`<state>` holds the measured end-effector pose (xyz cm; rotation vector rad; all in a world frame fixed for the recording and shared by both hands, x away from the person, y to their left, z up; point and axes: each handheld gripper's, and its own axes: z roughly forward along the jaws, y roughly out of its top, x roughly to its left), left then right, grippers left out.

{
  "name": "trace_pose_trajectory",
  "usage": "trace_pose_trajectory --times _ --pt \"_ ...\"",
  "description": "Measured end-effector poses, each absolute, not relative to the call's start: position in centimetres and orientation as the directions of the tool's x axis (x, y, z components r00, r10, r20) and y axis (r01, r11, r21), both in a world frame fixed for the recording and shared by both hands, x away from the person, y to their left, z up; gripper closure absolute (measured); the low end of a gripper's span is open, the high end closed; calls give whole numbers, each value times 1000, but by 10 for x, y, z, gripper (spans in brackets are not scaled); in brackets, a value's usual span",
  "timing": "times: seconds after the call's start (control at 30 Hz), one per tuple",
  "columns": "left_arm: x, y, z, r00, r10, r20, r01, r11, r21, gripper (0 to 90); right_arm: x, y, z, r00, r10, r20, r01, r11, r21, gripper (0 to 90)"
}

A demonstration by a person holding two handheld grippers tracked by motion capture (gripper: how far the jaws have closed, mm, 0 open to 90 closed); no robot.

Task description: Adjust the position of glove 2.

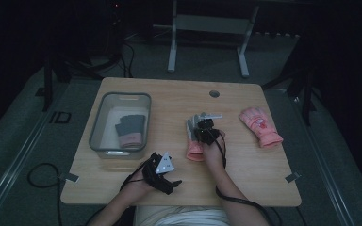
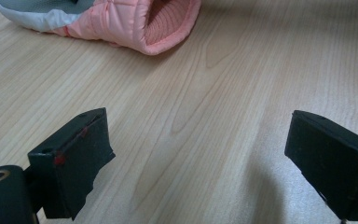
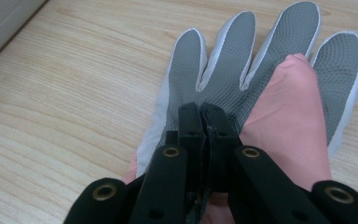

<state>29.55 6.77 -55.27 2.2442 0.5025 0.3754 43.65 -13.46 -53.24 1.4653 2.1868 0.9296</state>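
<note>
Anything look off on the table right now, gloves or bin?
Nothing spilled or damaged. One oddity: the grey-palmed glove lies palm up with its pink thumb folded across the palm, under the shut right tongs. The other pink glove lies flat; a dark glove sits inside the bin.

Bin [image 1: 101,123] sits on table [image 1: 245,179] left side, w/ one glove [image 1: 131,130] inside. 2nd glove [image 1: 194,141] lies mid-table, right gripper [image 1: 204,126] over it. 3rd glove [image 1: 260,126] lies further right; left gripper [image 1: 166,175] near front edge.
</note>
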Motion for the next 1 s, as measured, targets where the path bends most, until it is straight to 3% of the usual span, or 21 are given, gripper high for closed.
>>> trace_pose_trajectory --times 0.2,0.27,0.53,0.7,0.97,1.0 --pt "295 68 -554 880 465 98 238 -610 756 64 435 -138 -525 -402 912 81 667 231 709 799" --pt "295 69 -554 878 468 95 243 -609 755 64 434 -141 -521 -437 896 84 647 248 721 731" --pt "294 67 -555 882 462 89 243 -609 755 64 424 -165 -493 -517 851 94 592 275 758 682" --pt "293 67 -555 883 463 79 250 -605 756 64 423 -202 -478 -550 834 52 542 308 782 666" --pt "293 66 -554 885 458 88 241 -612 753 64 428 -272 -467 -522 852 -52 489 349 800 659" --pt "293 66 -554 885 457 85 244 -611 753 65 431 -296 -466 -502 863 -55 491 337 803 659"
